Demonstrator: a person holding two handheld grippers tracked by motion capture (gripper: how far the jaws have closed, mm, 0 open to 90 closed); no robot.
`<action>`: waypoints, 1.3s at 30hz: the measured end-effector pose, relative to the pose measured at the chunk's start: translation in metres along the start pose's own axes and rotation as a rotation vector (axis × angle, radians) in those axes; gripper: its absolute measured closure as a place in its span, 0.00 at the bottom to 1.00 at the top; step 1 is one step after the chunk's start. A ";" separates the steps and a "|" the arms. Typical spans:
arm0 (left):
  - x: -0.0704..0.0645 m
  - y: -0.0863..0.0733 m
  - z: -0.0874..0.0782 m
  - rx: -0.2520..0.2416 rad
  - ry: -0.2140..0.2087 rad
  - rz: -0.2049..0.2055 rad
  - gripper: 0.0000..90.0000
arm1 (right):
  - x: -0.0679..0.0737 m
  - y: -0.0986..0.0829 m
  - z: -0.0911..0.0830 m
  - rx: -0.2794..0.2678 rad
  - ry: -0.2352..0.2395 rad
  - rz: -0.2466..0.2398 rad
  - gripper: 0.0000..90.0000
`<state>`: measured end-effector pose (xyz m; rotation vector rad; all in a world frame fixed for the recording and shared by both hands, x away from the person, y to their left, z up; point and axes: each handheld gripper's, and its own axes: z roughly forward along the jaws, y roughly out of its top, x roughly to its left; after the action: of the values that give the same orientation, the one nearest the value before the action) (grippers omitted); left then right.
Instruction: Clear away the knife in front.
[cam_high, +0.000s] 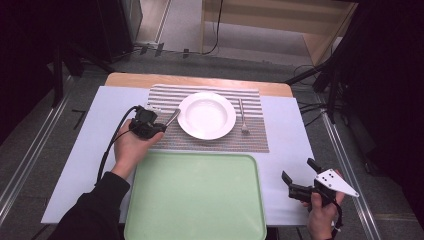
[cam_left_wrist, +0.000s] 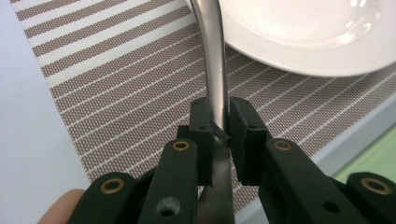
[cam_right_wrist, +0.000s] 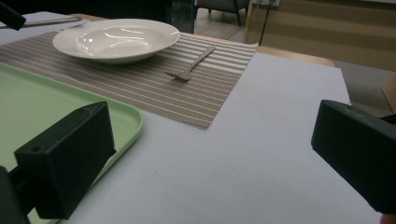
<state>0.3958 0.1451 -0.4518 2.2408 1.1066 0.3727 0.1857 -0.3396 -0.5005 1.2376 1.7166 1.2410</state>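
Where the high view looks down on the table, the left gripper (cam_high: 150, 125) sits at the left edge of the striped mat (cam_high: 210, 140), just left of the plate (cam_high: 206, 115). A metal utensil (cam_high: 172, 117) projects from its tip toward the plate rim; whether it is a knife or a spoon cannot be told. The right gripper (cam_high: 298, 176) hovers over bare table, right of the green tray (cam_high: 195, 200), jaws spread, holding nothing.

In the left gripper view, the jaws are clamped on the utensil (cam_left_wrist: 215, 70) handle, pads touching both sides. The handle runs up to the plate (cam_left_wrist: 308, 37) rim.

In the right gripper view, the jaws stand wide apart, empty. The fork (cam_right_wrist: 191, 63) lies on the mat (cam_right_wrist: 140, 79) beside the plate (cam_right_wrist: 116, 37), well apart from them.
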 end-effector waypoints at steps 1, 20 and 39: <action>-0.001 -0.002 -0.001 -0.004 -0.004 0.001 0.88 | 0.000 0.000 0.000 0.000 0.000 0.000 0.00; -0.024 -0.033 -0.024 -0.036 -0.020 0.049 0.88 | 0.000 0.000 -0.001 -0.004 -0.002 -0.002 0.00; -0.037 -0.059 -0.036 -0.043 -0.023 0.052 0.88 | 0.001 0.001 -0.002 -0.011 0.001 -0.001 0.00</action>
<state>0.3189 0.1575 -0.4597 2.2338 1.0206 0.3877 0.1839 -0.3396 -0.4991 1.2300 1.7087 1.2494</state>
